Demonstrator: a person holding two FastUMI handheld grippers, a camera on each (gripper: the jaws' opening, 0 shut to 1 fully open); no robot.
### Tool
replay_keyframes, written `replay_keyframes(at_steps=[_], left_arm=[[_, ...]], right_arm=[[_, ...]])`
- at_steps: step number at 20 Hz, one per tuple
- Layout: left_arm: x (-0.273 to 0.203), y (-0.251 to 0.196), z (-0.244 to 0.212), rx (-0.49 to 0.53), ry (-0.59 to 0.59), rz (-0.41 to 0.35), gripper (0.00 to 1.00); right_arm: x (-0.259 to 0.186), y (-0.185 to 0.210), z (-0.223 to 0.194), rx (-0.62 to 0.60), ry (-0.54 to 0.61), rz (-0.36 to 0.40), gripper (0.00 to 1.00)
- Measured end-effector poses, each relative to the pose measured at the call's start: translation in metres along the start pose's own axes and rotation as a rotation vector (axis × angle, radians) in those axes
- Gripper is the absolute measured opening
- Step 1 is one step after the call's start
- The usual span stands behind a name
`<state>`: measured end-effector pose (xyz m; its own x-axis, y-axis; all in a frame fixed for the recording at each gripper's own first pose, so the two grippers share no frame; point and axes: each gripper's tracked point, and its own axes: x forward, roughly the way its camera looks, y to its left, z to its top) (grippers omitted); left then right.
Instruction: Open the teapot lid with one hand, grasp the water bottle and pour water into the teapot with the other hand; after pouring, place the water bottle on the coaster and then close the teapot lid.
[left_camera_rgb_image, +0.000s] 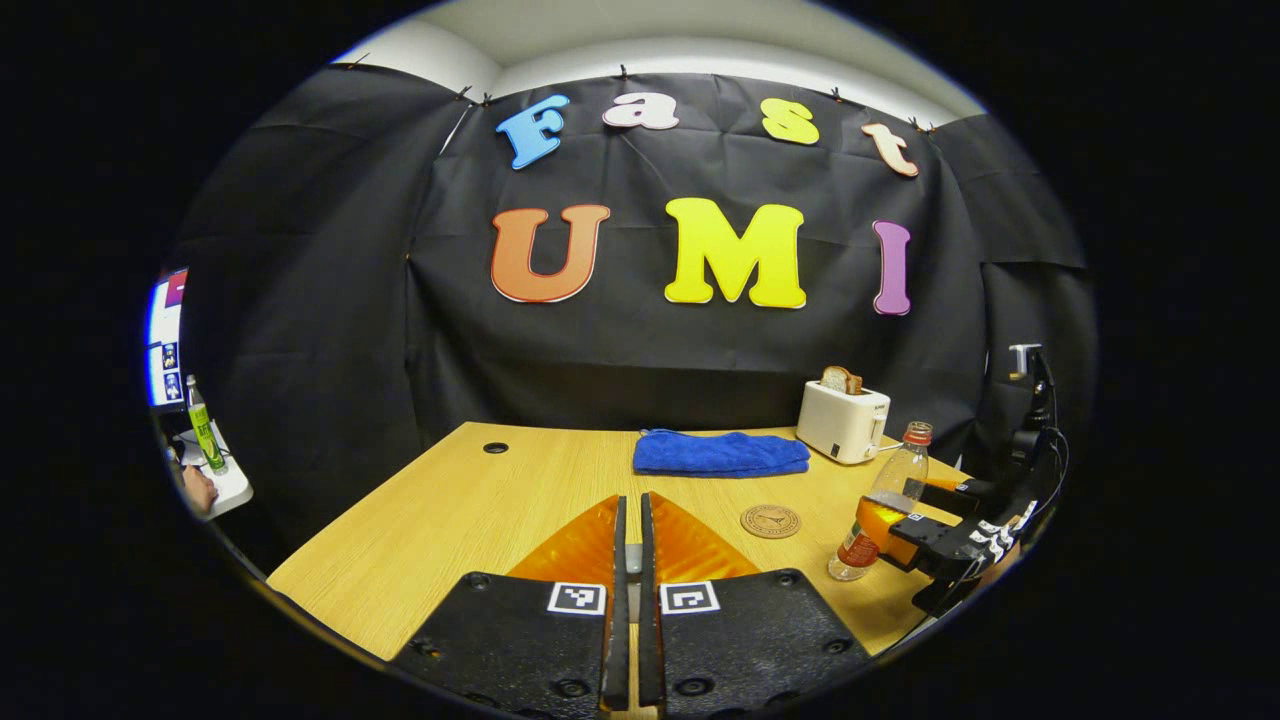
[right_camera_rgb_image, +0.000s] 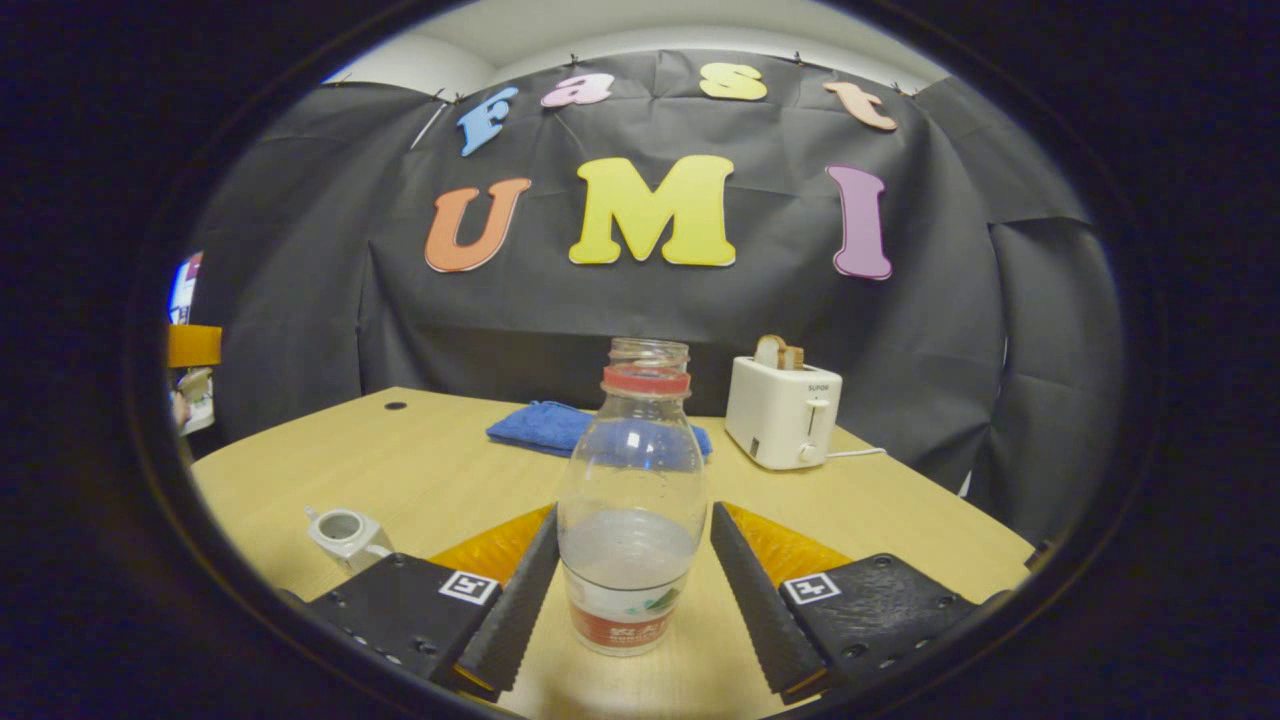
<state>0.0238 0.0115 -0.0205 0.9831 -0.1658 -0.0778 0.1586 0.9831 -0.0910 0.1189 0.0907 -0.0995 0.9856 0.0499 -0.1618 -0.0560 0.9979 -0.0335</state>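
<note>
Standing upright on the wooden table (right_camera_rgb_image: 900, 520), the water bottle (right_camera_rgb_image: 630, 520) sits capless and part full between the spread fingers of the right gripper (right_camera_rgb_image: 632, 610), which flank it without clearly pressing; left of the bottle stands the teapot (right_camera_rgb_image: 345, 535), lid off; behind the bottle lie a blue towel (right_camera_rgb_image: 545, 425) and a toaster (right_camera_rgb_image: 782, 410); the left gripper (left_camera_rgb_image: 630, 590) is clenched, nearly closed on nothing; the coaster (left_camera_rgb_image: 770, 521) lies just left of the bottle.

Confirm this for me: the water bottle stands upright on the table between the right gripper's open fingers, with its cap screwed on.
Not quite. The water bottle has no cap: the right gripper view shows its neck open. The rest holds: it stands upright on the table between the right gripper's open fingers.
</note>
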Motion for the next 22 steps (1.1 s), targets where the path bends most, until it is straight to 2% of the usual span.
replay_keyframes(at_steps=[2,7,10,17,22], left_arm=[[-0.002,0.004,0.001,-0.001,-0.003,0.000,0.06],[-0.012,0.008,0.008,-0.032,-0.022,-0.019,0.06],[-0.015,0.011,0.010,-0.028,-0.024,-0.037,0.06],[-0.029,0.041,0.018,0.029,-0.044,0.012,0.06],[-0.033,0.056,0.020,0.001,-0.052,0.026,0.06]], right_arm=[[0.000,0.003,0.002,-0.007,-0.002,0.001,0.78],[-0.014,0.015,0.017,-0.103,-0.042,-0.007,0.76],[-0.022,0.022,0.034,-0.232,-0.073,-0.054,0.75],[-0.023,0.050,0.040,-0.529,-0.072,-0.117,0.75],[-0.020,0.066,0.033,-0.824,-0.082,-0.188,0.75]])
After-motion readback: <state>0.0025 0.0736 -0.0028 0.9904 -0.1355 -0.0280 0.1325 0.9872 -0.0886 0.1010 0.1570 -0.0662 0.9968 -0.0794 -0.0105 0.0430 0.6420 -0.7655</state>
